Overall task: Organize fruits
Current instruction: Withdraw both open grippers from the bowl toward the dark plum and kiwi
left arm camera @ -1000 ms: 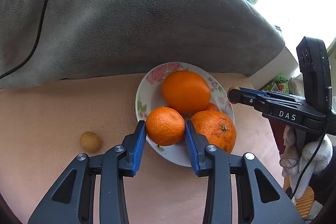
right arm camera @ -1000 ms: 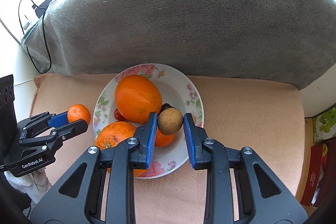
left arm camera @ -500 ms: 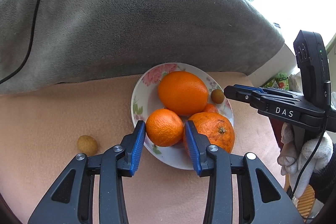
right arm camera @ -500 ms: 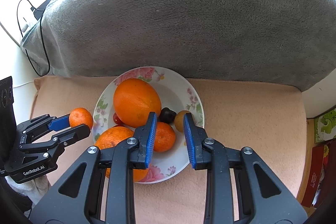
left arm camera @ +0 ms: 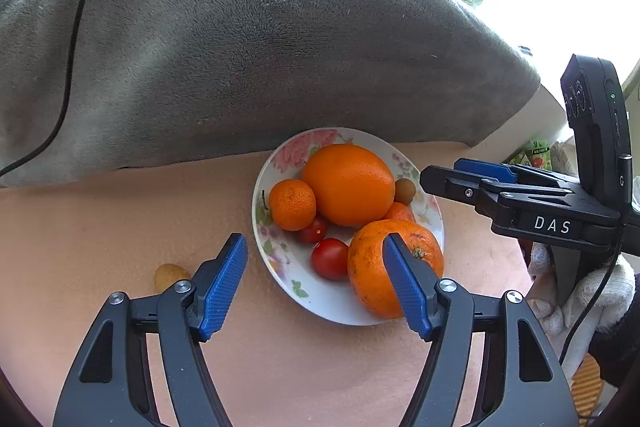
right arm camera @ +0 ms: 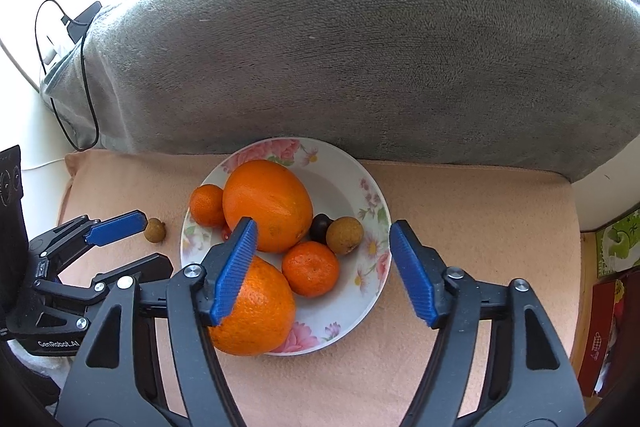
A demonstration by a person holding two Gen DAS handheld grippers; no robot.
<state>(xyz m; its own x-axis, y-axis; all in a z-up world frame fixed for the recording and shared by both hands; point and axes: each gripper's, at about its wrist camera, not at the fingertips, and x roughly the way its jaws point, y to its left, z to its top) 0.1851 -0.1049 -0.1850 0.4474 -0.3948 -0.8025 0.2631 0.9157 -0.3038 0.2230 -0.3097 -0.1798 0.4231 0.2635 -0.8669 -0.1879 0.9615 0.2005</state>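
Left wrist view: my left gripper (left arm camera: 315, 281) is spreading its fingers, nothing clamped between them; the floral plate (left arm camera: 320, 301) is lying at 12 o'clock, carrying the large orange (left arm camera: 349, 184), a mandarin (left arm camera: 292, 203) and a tomato (left arm camera: 329, 259).

Right wrist view: my right gripper (right arm camera: 323, 273) is likewise opening its fingers, empty, over the plate; a longan (right arm camera: 344, 235) is sitting at 12 o'clock, free of both pads.

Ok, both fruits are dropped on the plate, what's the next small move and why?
Probably swing the left hand-held gripper toward the small brown fruit on the mat. It looks like the only fruit off the plate, and it lies just beside that gripper. Both grippers' jaws are opening with nothing between the pads, so the left one is free to take it.
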